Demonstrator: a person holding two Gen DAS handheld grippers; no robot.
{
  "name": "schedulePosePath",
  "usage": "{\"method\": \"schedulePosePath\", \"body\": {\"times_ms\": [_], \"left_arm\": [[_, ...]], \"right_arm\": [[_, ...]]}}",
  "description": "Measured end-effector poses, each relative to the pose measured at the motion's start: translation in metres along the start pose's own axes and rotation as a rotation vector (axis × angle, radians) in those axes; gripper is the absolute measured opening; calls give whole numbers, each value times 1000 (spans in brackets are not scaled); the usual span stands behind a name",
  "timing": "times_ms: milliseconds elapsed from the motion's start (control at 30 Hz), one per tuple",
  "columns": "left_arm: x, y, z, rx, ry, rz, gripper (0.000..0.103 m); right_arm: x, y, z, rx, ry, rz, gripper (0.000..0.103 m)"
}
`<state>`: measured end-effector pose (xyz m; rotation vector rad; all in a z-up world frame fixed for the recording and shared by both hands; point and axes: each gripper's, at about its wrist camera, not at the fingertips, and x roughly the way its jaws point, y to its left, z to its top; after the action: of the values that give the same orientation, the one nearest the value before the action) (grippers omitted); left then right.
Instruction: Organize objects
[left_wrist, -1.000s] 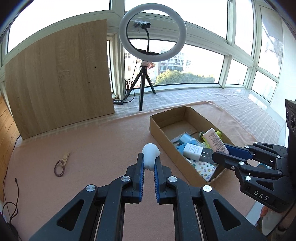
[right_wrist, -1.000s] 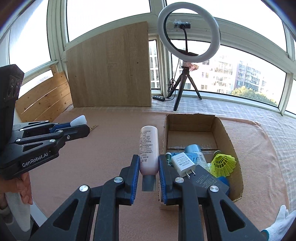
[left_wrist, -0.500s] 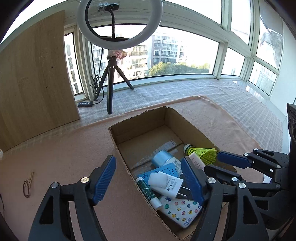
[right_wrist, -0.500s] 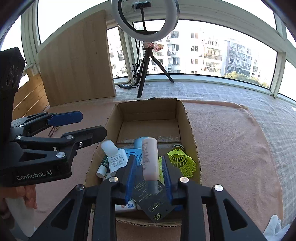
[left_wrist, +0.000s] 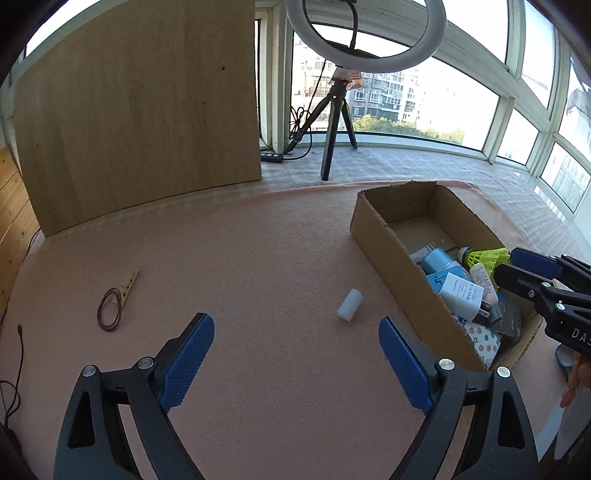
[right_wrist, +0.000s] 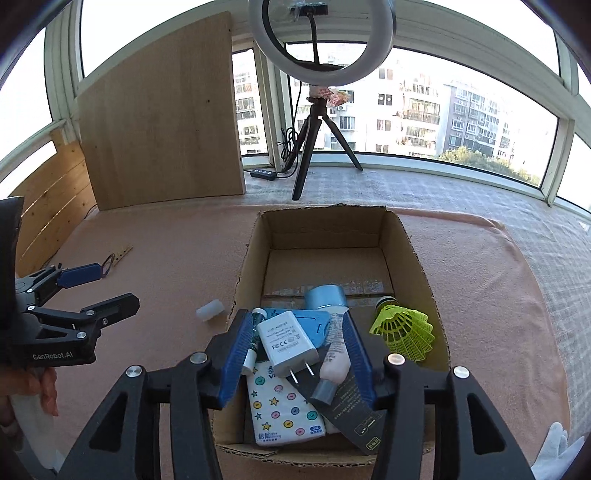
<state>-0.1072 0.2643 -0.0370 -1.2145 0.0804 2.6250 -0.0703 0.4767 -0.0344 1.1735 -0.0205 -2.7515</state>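
1. Both grippers have let go since a second ago: the white cap that sat pinched in the left gripper (left_wrist: 295, 354) now lies loose on the pink blanket (left_wrist: 240, 258), and the pink tube the right gripper (right_wrist: 295, 354) carried now lies down in the cardboard box (right_wrist: 424, 280).
2. Left jaws stand wide apart, holding nothing, blue pads (left_wrist: 188, 354) hovering over bare blanket.
3. White cap (left_wrist: 349, 304) lies on its side just ahead of those jaws, near the box's left wall but apart from it.
4. Right jaws are spread too, poised above the near end of the box with nothing pinched between them.
5. Between the right fingers, down in the box: white charger plug (right_wrist: 286, 341) lying on top, pink tube (right_wrist: 334, 354) just beside it with its grey cap toward the camera.
6. Under them, a star-patterned tissue pack (right_wrist: 280, 410) and a black card (right_wrist: 354, 410) at the box's near edge.
7. Further in: a blue item (right_wrist: 310, 317), a light-blue round-topped container (right_wrist: 325, 295), and a slim green-capped tube (right_wrist: 253, 343) against the left wall.
8. Yellow-green shuttlecock (right_wrist: 404, 328) rests by the right wall.
9. Far end of the box floor is bare cardboard.
10. Out near the blanket's left edge: a wooden clothespin (left_wrist: 129, 282) touching a brown hair tie (left_wrist: 110, 309).
11. Beyond the blanket's far edge: ring light on a tripod (right_wrist: 317, 125) and a leaning wooden board (right_wrist: 162, 129).
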Motion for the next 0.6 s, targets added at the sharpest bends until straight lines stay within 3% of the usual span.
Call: {"method": "schedulePosePath", "body": {"times_ms": [333,400,533,600], "left_arm": [[-39,155,-49,-183,-12,105,95],[-48,179,-58,-217,-13,125,95],[-65,212,-73,-240,-9,150,95],[-71,222,-83,-238,-5,161,96]], "right_arm": [[52,136,9,-133,82,99,49],[72,143,2,-110,134,34,49],[105,121,-8,-7,197,-55,49],[115,111,-7,18,202,-59,48]]}}
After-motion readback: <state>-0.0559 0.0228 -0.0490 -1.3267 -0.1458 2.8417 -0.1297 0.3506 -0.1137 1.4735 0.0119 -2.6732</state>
